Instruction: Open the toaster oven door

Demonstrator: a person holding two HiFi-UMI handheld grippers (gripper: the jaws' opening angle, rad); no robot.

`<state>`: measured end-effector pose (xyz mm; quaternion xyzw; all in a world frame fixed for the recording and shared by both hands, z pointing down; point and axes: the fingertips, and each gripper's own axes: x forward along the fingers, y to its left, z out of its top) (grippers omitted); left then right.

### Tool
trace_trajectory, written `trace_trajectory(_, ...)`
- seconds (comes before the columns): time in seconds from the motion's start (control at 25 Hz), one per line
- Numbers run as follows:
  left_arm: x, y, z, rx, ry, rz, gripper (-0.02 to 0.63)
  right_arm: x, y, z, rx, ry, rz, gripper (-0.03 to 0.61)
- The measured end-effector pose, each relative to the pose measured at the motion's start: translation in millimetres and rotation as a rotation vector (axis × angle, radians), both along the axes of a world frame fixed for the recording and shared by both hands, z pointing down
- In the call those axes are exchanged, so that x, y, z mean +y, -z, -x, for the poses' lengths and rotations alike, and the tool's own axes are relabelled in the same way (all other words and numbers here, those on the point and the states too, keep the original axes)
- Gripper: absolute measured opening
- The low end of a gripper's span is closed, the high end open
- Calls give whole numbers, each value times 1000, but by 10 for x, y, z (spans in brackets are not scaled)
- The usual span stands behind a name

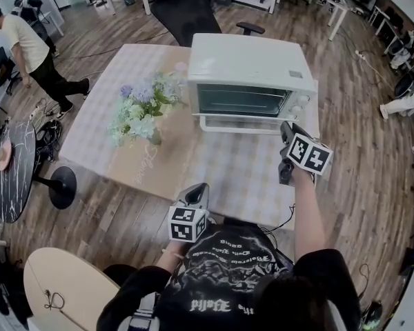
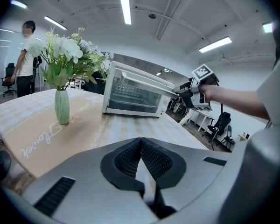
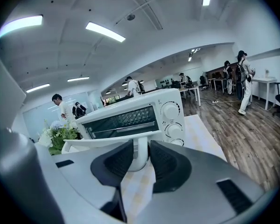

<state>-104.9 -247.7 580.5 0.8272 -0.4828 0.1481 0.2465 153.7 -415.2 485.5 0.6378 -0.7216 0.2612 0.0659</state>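
R tongs (image 3: pixel 139 160) gripping right end of toaster oven (image 1: pixel 252 74) door handle (image 3: pixel 113 141), half-closed on it. L tongs (image 2: pixel 141 157) hanging shut, empty. Handle looking stiff, smooth; oven prob. light, sliding if yanked.

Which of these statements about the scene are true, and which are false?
1. The right gripper is closed on the door handle of the toaster oven. True.
2. In the head view, the flower vase stands left of the toaster oven. True.
3. The left gripper holds the flower vase. False: its jaws are shut on nothing, apart from the vase.
4. The toaster oven stands wide open. False: its door looks closed.
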Motion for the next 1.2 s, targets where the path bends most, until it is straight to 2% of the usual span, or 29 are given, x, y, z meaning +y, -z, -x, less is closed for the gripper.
trace_trajectory(0.32, -10, 11, 95, 3, 30, -5, 18, 187, -115, 6, 17, -4, 19, 120)
trace_trajectory(0.64, -50, -10, 154, 1, 56, 9, 19, 403, -432, -14, -50, -15, 92, 104)
trace_trajectory(1.2, -28, -63, 304, 13, 110, 35, 18, 692, -824, 36, 22, -26, 176, 99)
